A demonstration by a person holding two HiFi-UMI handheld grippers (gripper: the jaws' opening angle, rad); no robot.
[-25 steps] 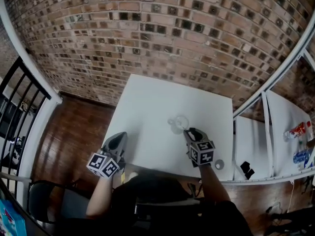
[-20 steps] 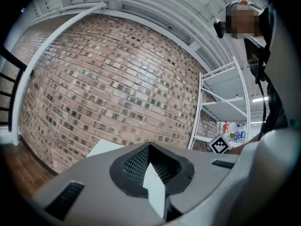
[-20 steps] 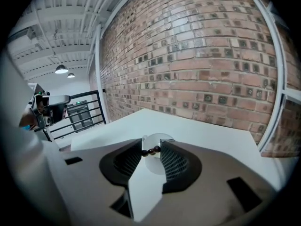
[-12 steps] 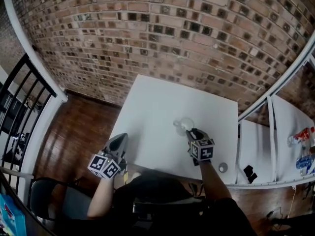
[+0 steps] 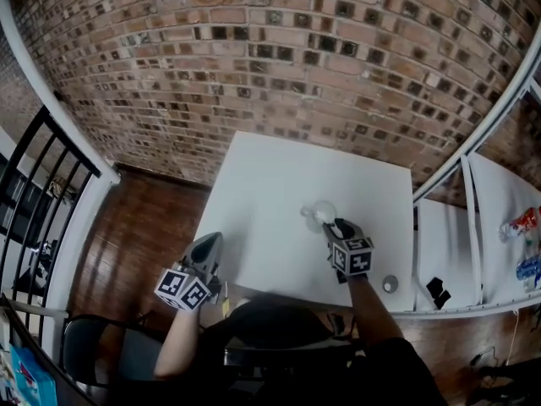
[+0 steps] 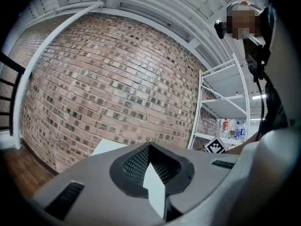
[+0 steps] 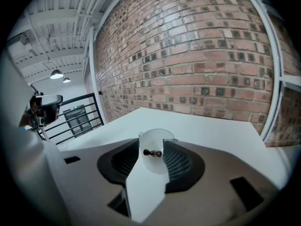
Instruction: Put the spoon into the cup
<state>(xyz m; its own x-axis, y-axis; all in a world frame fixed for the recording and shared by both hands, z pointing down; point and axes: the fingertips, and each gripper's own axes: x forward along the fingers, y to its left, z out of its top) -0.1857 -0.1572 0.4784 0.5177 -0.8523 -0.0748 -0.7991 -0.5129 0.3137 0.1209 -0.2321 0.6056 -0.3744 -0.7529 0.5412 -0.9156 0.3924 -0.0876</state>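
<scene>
A clear plastic cup (image 5: pixel 320 213) stands near the middle of the white table (image 5: pixel 270 176). My right gripper (image 5: pixel 336 225) is tilted down right behind it. In the right gripper view the cup (image 7: pixel 157 166) fills the gap between the jaws, and the spoon's small dark end (image 7: pixel 153 153) lies across that gap at the cup. The right gripper (image 7: pixel 152 145) is opening, and the dark end stops just short of both pads. My left gripper (image 5: pixel 210 244) is held level off the table's front left corner. In its own view the left gripper (image 6: pixel 149 148) has its tips together and holds nothing.
A small round grey thing (image 5: pixel 390 284) lies at the table's front right corner. To the right stands a white shelf rack (image 5: pixel 469 218) with a black object (image 5: pixel 438 292) and bottles (image 5: pixel 524 223). A brick wall (image 5: pixel 279 57) is behind, and a black railing (image 5: pixel 34 193) is at the left.
The right gripper has stayed at the cup and sunk slightly toward it. The left gripper has kept its place beside the table corner. The head view has shifted a little.
</scene>
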